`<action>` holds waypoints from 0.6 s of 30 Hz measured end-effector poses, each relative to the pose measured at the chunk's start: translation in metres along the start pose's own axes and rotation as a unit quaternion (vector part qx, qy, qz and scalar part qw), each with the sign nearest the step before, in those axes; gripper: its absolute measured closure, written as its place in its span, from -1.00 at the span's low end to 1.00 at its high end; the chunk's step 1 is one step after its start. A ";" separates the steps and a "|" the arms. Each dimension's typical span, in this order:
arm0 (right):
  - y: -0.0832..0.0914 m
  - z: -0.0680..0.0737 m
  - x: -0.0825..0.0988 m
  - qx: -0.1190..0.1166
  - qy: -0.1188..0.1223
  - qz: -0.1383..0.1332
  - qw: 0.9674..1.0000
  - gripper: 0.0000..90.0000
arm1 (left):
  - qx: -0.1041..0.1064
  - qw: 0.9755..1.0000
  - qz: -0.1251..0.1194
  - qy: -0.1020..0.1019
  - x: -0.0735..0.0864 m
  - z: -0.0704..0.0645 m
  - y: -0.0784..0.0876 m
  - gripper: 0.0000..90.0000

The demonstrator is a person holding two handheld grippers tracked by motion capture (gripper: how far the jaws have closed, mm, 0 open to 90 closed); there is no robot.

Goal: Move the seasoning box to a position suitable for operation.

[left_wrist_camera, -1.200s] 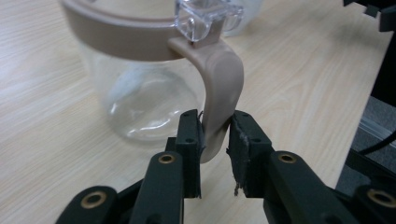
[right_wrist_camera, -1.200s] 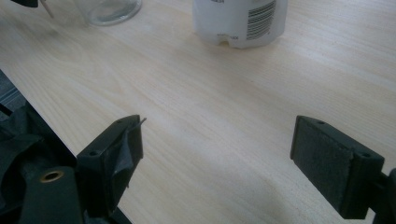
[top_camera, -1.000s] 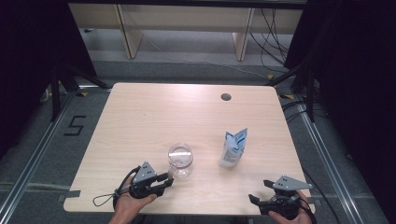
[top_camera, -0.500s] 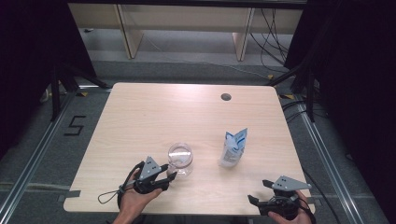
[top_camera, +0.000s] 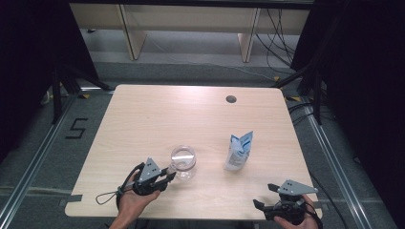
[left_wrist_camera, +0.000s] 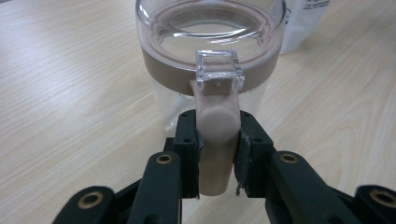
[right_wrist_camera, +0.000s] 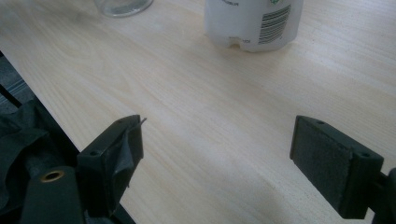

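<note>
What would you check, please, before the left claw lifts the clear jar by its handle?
1. Left claw shut on the jar handle: ok.
2. Handle centred between the pads: ok.
3. Clear jar upright on the table: ok.
4. White pouch apart from the jar: ok.
5. Right claw open and away from the jar: ok.
6. Jar lid secure: cannot tell.

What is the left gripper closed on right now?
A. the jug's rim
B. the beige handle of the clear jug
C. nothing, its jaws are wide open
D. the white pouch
B: in the left gripper view the left gripper has both pads pressed against the beige handle of the clear jug.
</note>
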State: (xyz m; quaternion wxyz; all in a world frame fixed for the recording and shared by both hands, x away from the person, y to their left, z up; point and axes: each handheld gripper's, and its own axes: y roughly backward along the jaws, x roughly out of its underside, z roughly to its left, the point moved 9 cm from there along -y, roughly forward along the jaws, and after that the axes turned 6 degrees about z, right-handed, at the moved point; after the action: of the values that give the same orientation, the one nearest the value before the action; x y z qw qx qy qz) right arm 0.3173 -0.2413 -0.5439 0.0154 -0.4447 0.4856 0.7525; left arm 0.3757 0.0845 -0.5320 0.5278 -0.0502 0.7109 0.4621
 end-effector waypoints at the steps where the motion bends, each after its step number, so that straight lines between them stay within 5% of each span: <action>1: -0.001 0.001 -0.001 -0.002 -0.003 -0.003 1.000 -0.60 | 0.003 1.000 0.005 -0.007 0.001 0.000 0.001 0.62; 9: -0.002 -0.001 -0.001 -0.010 0.018 -0.002 1.000 -0.60 | 0.046 0.999 -0.007 -0.019 0.001 -0.010 0.001 0.62; 18: -0.002 -0.001 -0.002 -0.003 0.024 -0.005 1.000 -0.60 | 0.094 0.994 -0.008 -0.055 -0.003 -0.028 -0.006 0.62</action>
State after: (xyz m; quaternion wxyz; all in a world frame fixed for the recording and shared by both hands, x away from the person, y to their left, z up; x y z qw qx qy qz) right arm 0.3204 -0.2403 -0.5445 0.0061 -0.4646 0.4814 0.7432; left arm 0.3608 0.0603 -0.5324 0.5724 0.0197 0.7203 0.3913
